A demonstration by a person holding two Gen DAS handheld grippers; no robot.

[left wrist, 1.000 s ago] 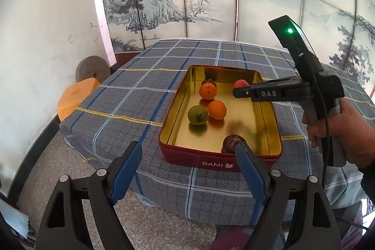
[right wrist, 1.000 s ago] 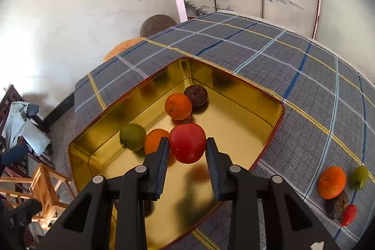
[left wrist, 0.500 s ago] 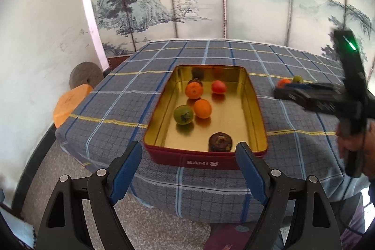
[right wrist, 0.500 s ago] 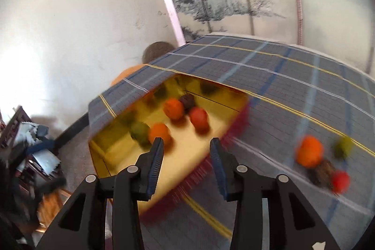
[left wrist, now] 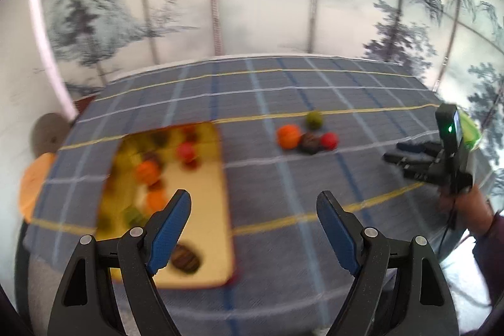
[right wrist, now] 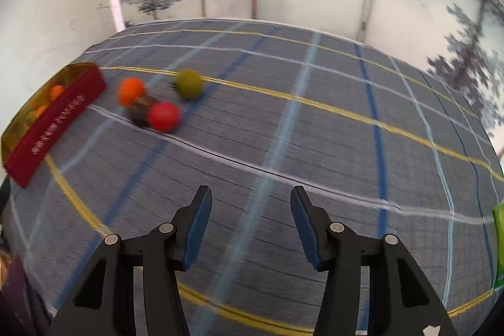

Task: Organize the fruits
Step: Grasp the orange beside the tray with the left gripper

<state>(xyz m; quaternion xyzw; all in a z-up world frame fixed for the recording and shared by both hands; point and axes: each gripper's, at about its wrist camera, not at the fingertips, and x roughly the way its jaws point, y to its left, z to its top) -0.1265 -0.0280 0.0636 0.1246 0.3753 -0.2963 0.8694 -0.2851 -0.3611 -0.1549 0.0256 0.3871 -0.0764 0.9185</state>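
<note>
Blue pads line both tools, and both stand spread with nothing between their fingers. The right tool (right wrist: 250,225) hangs low over bare checked cloth on the tabletop (right wrist: 315,147), pointing roughly along it; in the left wrist view the same tool sits at the far right, held by a hand (left wrist: 463,203) gripping its handle. The left tool (left wrist: 253,229) hovers above the near right corner of the gold tin (left wrist: 208,241), angled down toward the cloth.

Beyond the right tool, well apart to its front left, four loose fruits cluster: a red fruit (right wrist: 163,116) touching a dark brown fruit (right wrist: 140,112), an orange (right wrist: 130,90) just behind, a green fruit (right wrist: 188,83) beside them. The tin holds several fruits already.

The risk, as I judge it, lies in that tight cluster: closing on the red fruit could nudge the brown one and send round fruit rolling over the cloth. Both views are smeared, so a hasty reach could also misjudge the line.
</note>
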